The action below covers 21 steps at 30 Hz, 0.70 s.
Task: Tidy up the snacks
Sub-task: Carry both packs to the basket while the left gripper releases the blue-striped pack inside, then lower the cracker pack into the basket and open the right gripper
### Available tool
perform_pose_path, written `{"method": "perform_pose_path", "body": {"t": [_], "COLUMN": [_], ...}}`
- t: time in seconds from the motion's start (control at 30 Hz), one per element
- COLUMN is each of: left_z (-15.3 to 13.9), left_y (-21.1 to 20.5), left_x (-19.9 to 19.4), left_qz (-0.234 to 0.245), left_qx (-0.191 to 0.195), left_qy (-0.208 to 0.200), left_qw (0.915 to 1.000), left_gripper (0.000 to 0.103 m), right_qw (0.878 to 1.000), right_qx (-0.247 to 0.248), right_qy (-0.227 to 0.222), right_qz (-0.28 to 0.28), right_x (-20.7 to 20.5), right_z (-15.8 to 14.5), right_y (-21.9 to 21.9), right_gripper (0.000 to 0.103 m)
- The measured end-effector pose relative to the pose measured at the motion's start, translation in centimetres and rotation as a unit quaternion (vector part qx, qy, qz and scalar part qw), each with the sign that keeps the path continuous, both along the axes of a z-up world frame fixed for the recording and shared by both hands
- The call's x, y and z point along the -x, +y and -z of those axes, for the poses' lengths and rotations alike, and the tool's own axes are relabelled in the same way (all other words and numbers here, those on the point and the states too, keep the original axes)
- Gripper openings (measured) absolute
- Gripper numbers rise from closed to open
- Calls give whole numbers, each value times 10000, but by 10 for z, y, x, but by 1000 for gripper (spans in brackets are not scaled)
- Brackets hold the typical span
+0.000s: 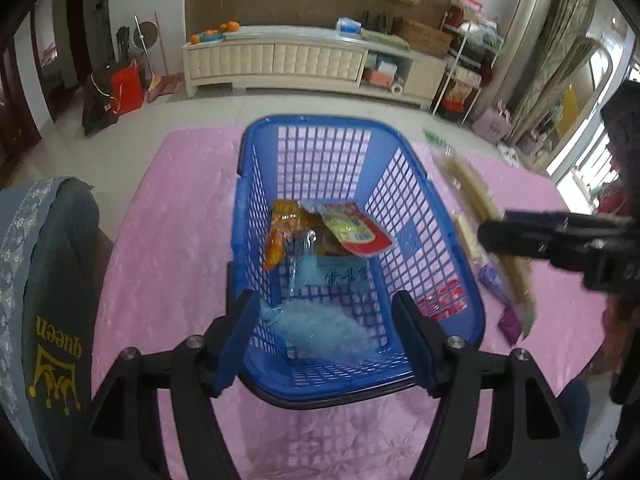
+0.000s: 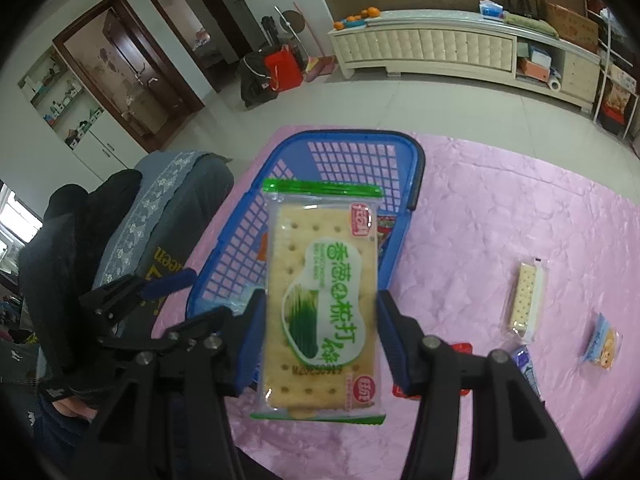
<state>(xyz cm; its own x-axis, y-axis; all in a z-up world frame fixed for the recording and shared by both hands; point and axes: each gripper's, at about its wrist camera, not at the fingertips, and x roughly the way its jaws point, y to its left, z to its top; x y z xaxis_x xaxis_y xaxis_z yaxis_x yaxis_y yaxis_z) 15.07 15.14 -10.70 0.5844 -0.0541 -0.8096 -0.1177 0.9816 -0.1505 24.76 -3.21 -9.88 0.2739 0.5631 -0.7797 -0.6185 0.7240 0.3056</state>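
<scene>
Green-edged and see-through, the cracker packet (image 2: 320, 304) sits between the blue pads of the right gripper (image 2: 316, 344), which squeeze it by its two long sides. It hangs in the air, just beside the near end of the blue basket (image 2: 240, 248). The packet looks light and flat. The crackers inside are stiff but would likely snap, so a soft squeeze on the long sides seems best. The plastic wrap looks smooth and could slip.

The left gripper (image 1: 324, 340) hangs over the near end of the basket with its jaws apart and nothing between them. Down in the basket lie a pale blue packet (image 1: 320, 328), an orange snack bag (image 1: 280, 236) and a red and green packet (image 1: 352, 228).

Out on the pink tablecloth (image 2: 500, 208) more snacks wait: a long cracker pack (image 2: 524, 300), a small biscuit packet (image 2: 602, 340) and a purple packet (image 2: 524, 360). A grey chair cover (image 1: 44, 280) stands just beside the table.
</scene>
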Motion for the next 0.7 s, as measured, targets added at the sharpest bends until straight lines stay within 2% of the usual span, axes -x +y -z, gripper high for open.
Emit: {"method": "perform_pose_path", "body": {"t": [0.37,0.7], "left_z": [-39,-37], "left_y": [19,31], "left_x": [28,16], "left_qz": [-112,-138], "left_qx": [46,-32], "left_qy": [-546,-618], "left_qw": [9984,9980], "left_gripper": [72,72], "right_qw": [9995,9983], "right_qx": [73,282], "right_qy": [-288,-492], "right_qz": [-58,-127], "right_x": [23,14], "right_z": [-20,-31], "right_y": [11,34], "right_gripper": [58,58]}}
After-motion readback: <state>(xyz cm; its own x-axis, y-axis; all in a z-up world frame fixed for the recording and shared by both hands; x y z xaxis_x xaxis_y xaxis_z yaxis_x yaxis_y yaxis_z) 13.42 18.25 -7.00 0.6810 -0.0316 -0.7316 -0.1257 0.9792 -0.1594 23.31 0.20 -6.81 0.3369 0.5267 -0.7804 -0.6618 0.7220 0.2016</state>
